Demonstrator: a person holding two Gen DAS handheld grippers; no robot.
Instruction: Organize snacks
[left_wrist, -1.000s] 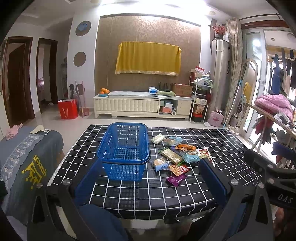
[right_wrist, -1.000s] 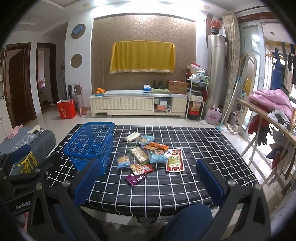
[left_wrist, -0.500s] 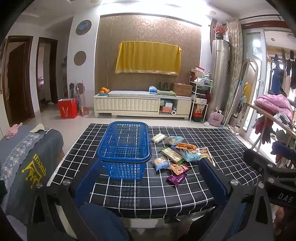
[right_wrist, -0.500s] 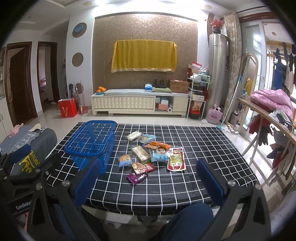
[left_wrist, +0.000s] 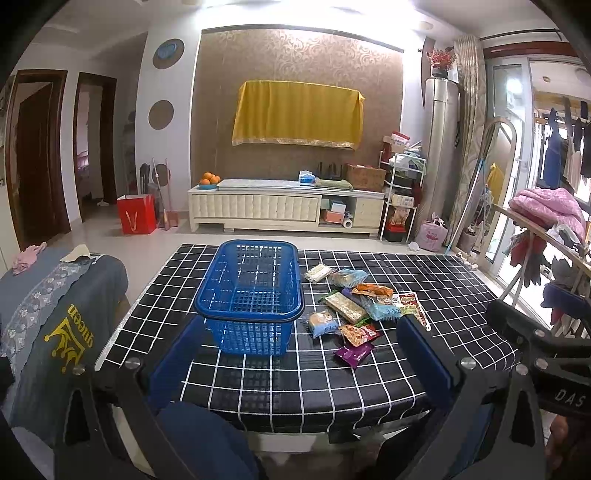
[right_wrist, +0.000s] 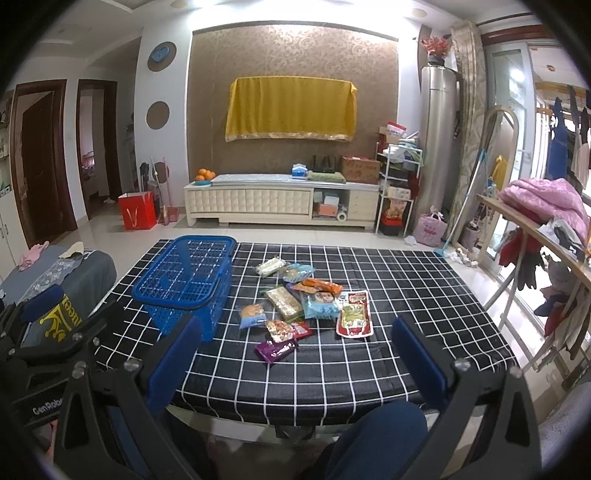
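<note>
An empty blue mesh basket (left_wrist: 251, 295) (right_wrist: 188, 280) stands on the left part of a black table with a white grid (left_wrist: 454, 295) (right_wrist: 406, 295). Several snack packets lie in a loose pile to its right: a purple one (left_wrist: 354, 353) (right_wrist: 276, 349) nearest me, a large red one (right_wrist: 354, 314) and a light blue one (left_wrist: 323, 323) among them. My left gripper (left_wrist: 301, 360) is open and empty, held before the table's near edge. My right gripper (right_wrist: 295, 356) is also open and empty, to the right of the left one.
A grey covered seat (left_wrist: 55, 306) stands left of the table. A clothes rack with a pink quilt (right_wrist: 543, 199) is at the right. A white TV cabinet (left_wrist: 284, 210) and a red bag (left_wrist: 136, 218) stand at the far wall.
Both grippers have edged slightly toward the table. The basket and the snacks have not moved.
</note>
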